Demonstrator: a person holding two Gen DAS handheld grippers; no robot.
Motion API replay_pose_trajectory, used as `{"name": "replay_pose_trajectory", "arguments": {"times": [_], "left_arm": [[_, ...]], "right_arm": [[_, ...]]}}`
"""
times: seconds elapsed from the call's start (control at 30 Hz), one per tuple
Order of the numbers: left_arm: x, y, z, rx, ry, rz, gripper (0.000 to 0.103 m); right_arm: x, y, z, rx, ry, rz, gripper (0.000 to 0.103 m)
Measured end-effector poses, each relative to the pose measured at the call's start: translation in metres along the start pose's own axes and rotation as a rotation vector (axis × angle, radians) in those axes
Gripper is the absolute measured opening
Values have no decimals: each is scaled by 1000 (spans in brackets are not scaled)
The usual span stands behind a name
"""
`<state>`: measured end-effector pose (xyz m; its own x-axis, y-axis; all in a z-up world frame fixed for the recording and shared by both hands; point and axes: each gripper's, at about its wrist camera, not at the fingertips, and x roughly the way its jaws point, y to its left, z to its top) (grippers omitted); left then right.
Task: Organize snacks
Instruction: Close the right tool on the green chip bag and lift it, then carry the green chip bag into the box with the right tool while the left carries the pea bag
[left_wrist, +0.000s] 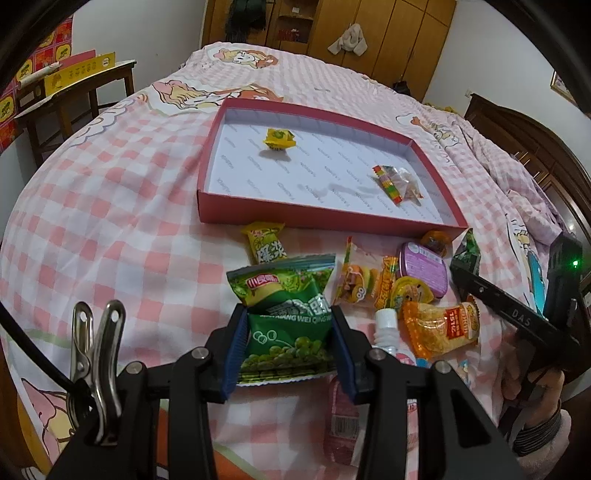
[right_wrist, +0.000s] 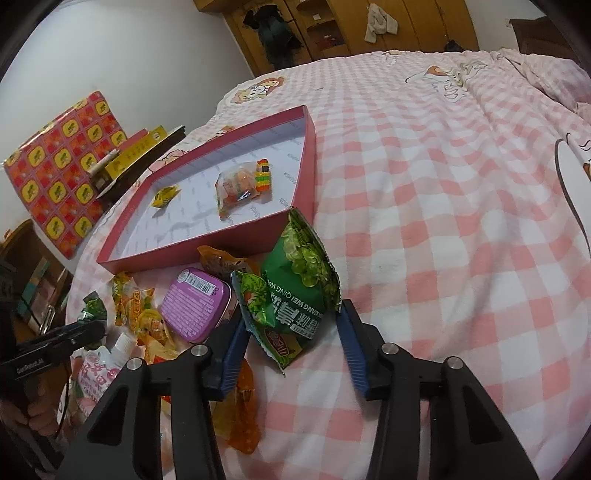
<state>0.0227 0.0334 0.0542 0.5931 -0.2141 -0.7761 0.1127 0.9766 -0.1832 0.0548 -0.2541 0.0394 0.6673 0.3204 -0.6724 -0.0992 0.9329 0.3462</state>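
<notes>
Two green pea packets lie on the bed, one before each gripper. The left packet runs lengthwise away from the left gripper, its near half between spread fingers that flank it without clenching. The right packet points toward the red box, its near end between the right gripper's released fingers. Two snacks lie inside the box.
</notes>
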Motion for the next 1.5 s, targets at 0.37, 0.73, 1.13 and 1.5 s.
{"name": "replay_pose_trajectory", "arguments": {"times": [0.37, 0.73, 1.13, 1.5], "left_arm": [[-18, 12, 3, -31, -44, 0, 45], [-25, 14, 9, -20, -63, -13, 45], [-25, 11, 32, 14, -97, 6, 45], [-10, 9, 73, 30, -134, -6, 45]], "right_arm": [[-10, -4, 2, 46, -12, 1, 33], [-24, 5, -1, 34, -18, -21, 31], [-38, 22, 3, -1, -43, -6, 31], [-36, 41, 16, -65, -71, 39, 31]]}}
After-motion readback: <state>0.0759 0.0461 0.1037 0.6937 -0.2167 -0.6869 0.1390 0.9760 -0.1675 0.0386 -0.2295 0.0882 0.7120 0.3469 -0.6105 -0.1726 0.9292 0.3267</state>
